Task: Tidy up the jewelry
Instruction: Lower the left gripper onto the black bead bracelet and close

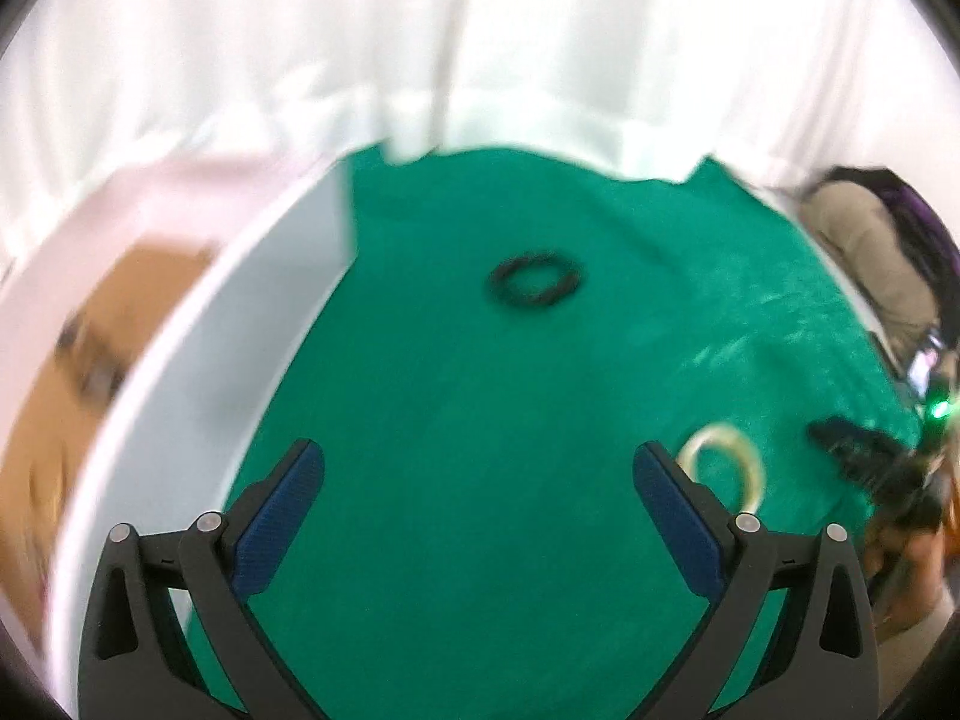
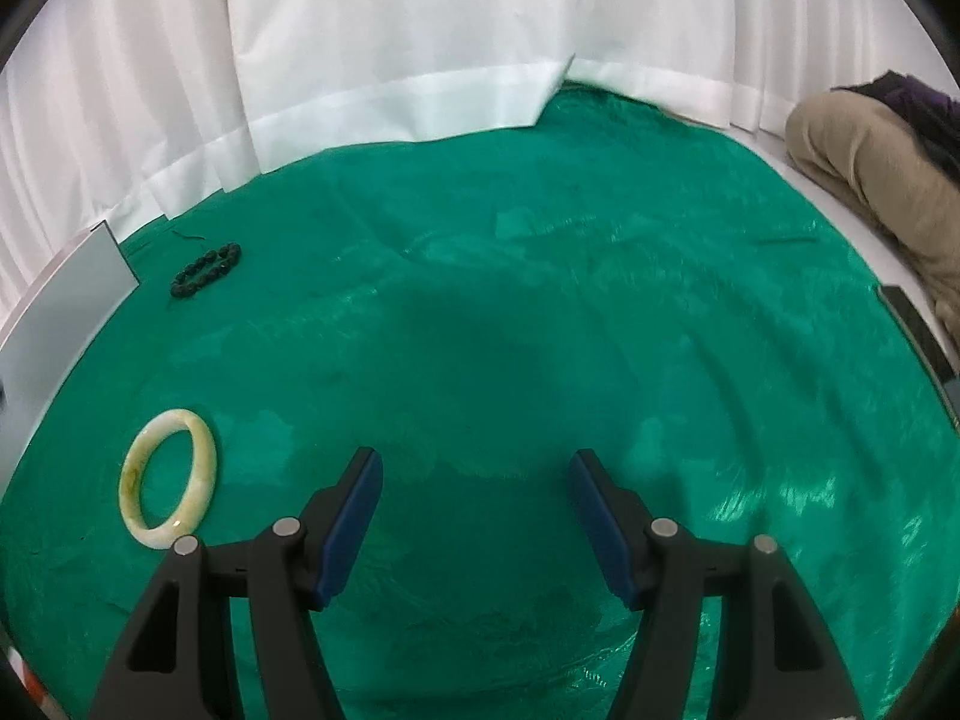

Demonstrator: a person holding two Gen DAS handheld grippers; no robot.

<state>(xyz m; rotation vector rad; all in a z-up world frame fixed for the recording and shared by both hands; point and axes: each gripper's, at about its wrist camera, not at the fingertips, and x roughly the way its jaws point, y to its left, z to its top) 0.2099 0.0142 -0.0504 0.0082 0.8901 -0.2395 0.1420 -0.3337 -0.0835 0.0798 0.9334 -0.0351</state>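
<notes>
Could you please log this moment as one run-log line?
left gripper: open, empty | right gripper: open, empty | pale bangle, black bead bracelet: on green cloth

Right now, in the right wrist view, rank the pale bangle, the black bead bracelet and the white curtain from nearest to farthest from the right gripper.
1. Pale bangle: nearest, flat on the green cloth just left of the right gripper.
2. Black bead bracelet: farther back on the left, near the cloth's edge.
3. White curtain: farthest, hanging behind the cloth.
</notes>
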